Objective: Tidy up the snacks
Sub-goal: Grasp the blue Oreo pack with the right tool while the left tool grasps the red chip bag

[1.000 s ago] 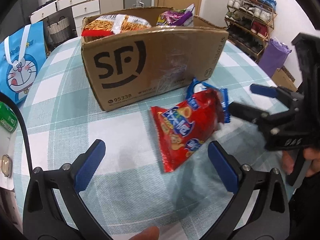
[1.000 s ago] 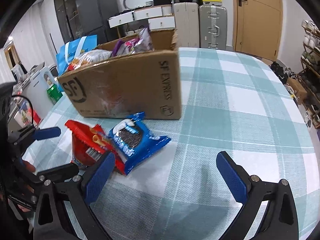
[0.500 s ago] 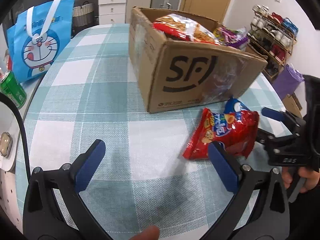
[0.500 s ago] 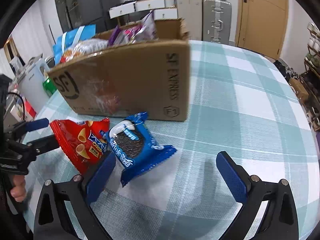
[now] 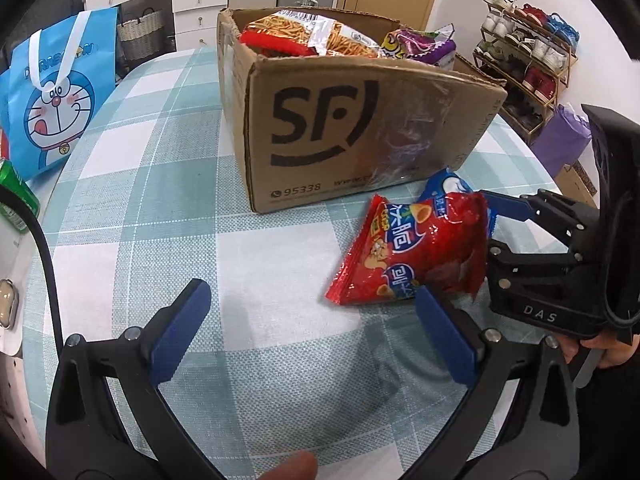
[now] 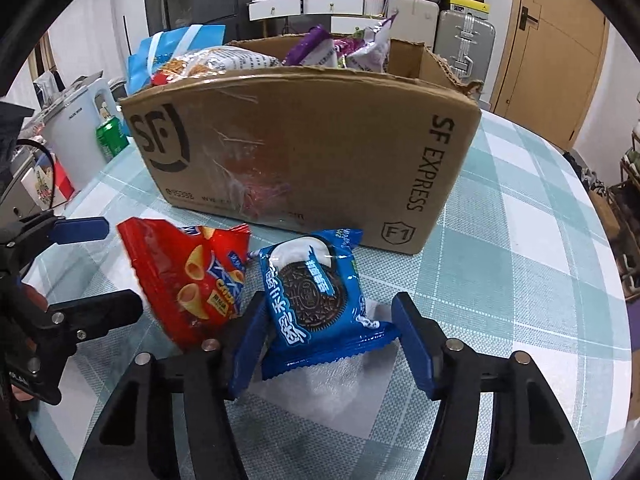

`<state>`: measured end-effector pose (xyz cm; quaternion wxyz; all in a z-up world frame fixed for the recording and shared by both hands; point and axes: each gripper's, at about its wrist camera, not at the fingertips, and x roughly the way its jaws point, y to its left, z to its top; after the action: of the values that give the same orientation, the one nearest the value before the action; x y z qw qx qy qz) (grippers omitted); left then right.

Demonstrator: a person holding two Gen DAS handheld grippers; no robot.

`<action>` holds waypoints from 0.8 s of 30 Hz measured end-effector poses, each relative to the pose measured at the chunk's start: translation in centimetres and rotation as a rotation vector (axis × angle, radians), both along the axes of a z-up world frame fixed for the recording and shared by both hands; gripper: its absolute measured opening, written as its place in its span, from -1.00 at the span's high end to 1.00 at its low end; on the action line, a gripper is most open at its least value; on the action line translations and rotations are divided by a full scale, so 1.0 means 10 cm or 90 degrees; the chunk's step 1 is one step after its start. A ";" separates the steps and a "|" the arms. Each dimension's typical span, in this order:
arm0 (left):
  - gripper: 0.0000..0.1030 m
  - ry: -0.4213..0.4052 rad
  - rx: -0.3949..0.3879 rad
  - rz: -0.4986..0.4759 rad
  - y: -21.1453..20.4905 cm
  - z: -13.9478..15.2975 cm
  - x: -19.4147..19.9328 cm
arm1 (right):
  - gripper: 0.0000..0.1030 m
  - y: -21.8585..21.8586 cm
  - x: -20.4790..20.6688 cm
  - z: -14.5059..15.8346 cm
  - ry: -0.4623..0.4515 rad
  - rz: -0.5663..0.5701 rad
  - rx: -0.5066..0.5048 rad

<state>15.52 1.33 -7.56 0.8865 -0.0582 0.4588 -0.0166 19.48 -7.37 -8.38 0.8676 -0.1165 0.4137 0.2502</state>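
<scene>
A red snack bag and a blue cookie bag lie side by side on the checked tablecloth in front of the cardboard SF box. The box holds several snack bags. My right gripper straddles the blue cookie bag and its jaws are closing. The left pad is at the bag's edge and a gap shows at the right pad. My left gripper stands wide open with nothing between its fingers. The red bag's corner lies just beyond its right fingertip.
A blue cartoon tote bag and a green can stand at the table's left edge. A white appliance sits beyond that edge. A shoe rack and suitcases stand in the room behind.
My right gripper has moved in over the blue cookie bag and its jaws have narrowed from wide open. The left gripper has shifted and rolled, still open, and the red bag now lies by its right finger.
</scene>
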 end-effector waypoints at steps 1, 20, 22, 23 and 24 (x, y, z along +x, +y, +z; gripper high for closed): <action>-0.98 0.000 0.001 -0.001 0.00 0.00 0.00 | -0.19 -0.01 -0.02 0.01 -0.003 0.004 0.003; -0.98 -0.002 -0.077 -0.081 -0.44 0.08 -0.07 | 0.13 -0.46 -0.31 0.19 -0.013 -0.019 0.093; -0.98 0.003 -0.076 -0.078 -0.48 0.07 -0.04 | 0.13 -0.50 -0.33 0.23 -0.030 -0.026 0.083; -0.98 0.005 -0.074 -0.078 -0.51 0.06 -0.02 | 0.13 -0.52 -0.33 0.24 -0.028 -0.025 0.088; -0.98 0.009 -0.067 -0.077 -0.54 0.05 0.01 | 0.13 -0.53 -0.33 0.25 -0.026 -0.025 0.096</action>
<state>15.64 -4.10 -7.05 0.8763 -0.0770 0.4662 -0.0942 16.18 -12.67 -5.85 0.8869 -0.0475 0.3783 0.2610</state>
